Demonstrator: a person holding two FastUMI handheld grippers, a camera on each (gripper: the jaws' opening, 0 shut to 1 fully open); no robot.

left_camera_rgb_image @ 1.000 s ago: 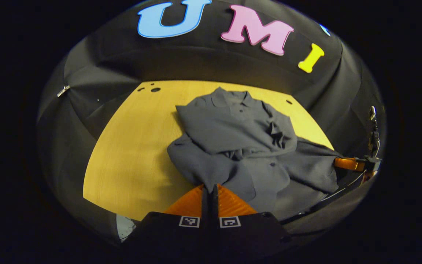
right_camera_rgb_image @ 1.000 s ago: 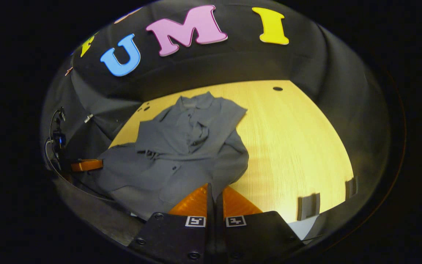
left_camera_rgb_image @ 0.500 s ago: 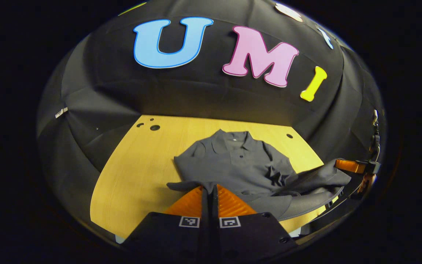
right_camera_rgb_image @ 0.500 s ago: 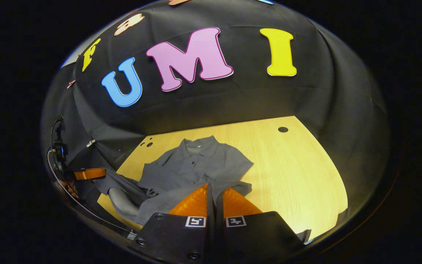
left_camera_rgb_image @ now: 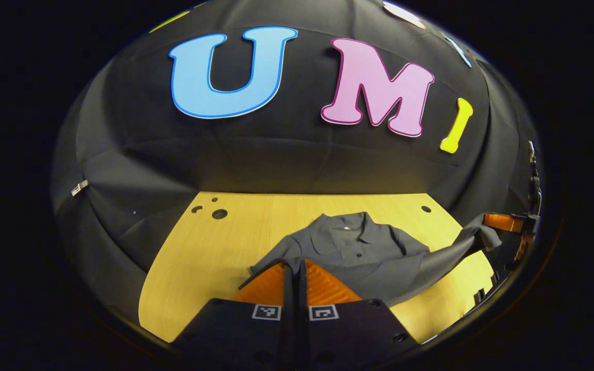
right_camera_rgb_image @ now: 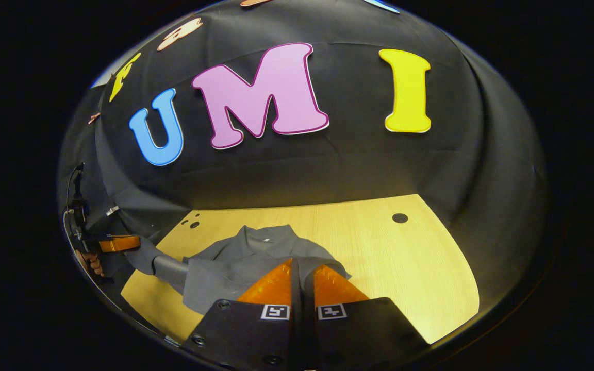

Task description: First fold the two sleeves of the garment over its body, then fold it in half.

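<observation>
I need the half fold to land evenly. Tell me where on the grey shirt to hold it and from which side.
Hold the grey collared shirt at its two bottom hem corners, coming in from the near table edge with the collar at the far end. Both grippers already pinch those corners with shut jaws, lifting the hem off the yellow wooden table.

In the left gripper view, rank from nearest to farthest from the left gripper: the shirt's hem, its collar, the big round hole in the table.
1. Hem, pinched in the left gripper, at its fingertips.
2. Collar of the shirt, ahead, slightly right.
3. Big round hole in the table, far left corner.
</observation>
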